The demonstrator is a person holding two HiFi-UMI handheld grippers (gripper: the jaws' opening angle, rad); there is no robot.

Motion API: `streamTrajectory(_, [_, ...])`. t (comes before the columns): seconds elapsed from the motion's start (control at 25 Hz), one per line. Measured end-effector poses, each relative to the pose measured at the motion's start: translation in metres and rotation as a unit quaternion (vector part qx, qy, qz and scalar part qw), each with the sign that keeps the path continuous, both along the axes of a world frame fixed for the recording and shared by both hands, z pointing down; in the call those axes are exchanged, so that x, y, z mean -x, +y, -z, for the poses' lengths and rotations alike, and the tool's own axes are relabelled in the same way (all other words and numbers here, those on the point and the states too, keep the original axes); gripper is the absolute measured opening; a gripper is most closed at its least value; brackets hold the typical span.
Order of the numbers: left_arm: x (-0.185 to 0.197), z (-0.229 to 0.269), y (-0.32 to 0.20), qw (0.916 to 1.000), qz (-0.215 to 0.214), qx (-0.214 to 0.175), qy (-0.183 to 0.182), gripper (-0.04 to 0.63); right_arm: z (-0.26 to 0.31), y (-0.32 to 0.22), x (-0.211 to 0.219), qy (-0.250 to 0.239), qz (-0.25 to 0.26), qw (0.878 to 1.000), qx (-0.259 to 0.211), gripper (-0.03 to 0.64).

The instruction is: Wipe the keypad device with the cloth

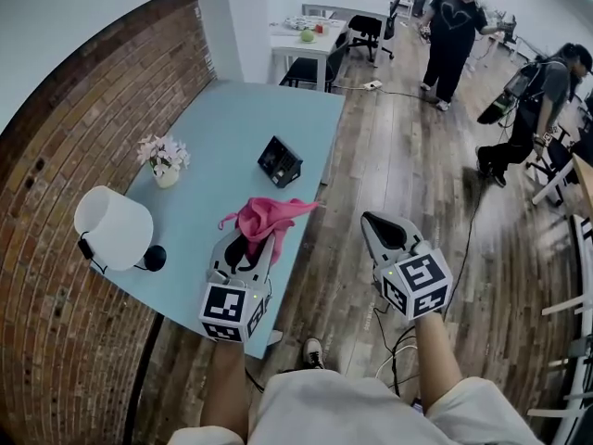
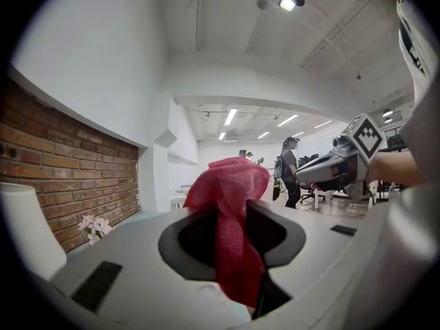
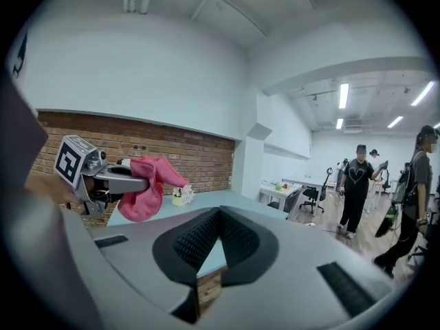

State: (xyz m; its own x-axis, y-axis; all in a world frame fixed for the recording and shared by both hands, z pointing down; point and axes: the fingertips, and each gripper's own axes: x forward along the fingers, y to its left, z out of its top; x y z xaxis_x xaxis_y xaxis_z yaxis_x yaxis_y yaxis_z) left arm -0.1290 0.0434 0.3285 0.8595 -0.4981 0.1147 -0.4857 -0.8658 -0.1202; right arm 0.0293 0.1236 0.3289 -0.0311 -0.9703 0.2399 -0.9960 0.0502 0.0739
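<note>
A pink cloth [image 1: 263, 221] hangs from my left gripper [image 1: 248, 245], whose jaws are shut on it above the near edge of the light blue table [image 1: 232, 128]. In the left gripper view the cloth [image 2: 232, 218] fills the gap between the jaws. The black keypad device [image 1: 279, 161] stands tilted on the table, farther away and apart from both grippers. My right gripper [image 1: 382, 224] is held over the wooden floor to the right of the table, shut with nothing in it. In the right gripper view its jaws [image 3: 218, 224] meet, and the left gripper with the cloth [image 3: 146, 184] shows at the left.
A small vase of pale flowers [image 1: 164, 158] and a white lamp [image 1: 113, 227] stand on the table's left side by the brick wall [image 1: 56, 156]. People [image 1: 451, 31] stand on the wooden floor at the back right, near desks and chairs [image 1: 369, 28].
</note>
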Motion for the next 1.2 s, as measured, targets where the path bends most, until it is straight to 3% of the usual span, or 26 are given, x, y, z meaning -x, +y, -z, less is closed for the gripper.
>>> streamTrajectory(0.56, [-0.017, 0.002, -0.023, 0.9998, 0.015, 0.010, -0.004, 0.141, -0.004, -0.031, -0.030, -0.052, -0.004, 0.999, 0.012, -0.002])
streamTrajectory(1.2, [-0.077, 0.014, -0.079, 0.9931, 0.117, 0.000, 0.000, 0.143, -0.011, -0.121, -0.095, -0.059, 0.104, 0.992, 0.031, -0.002])
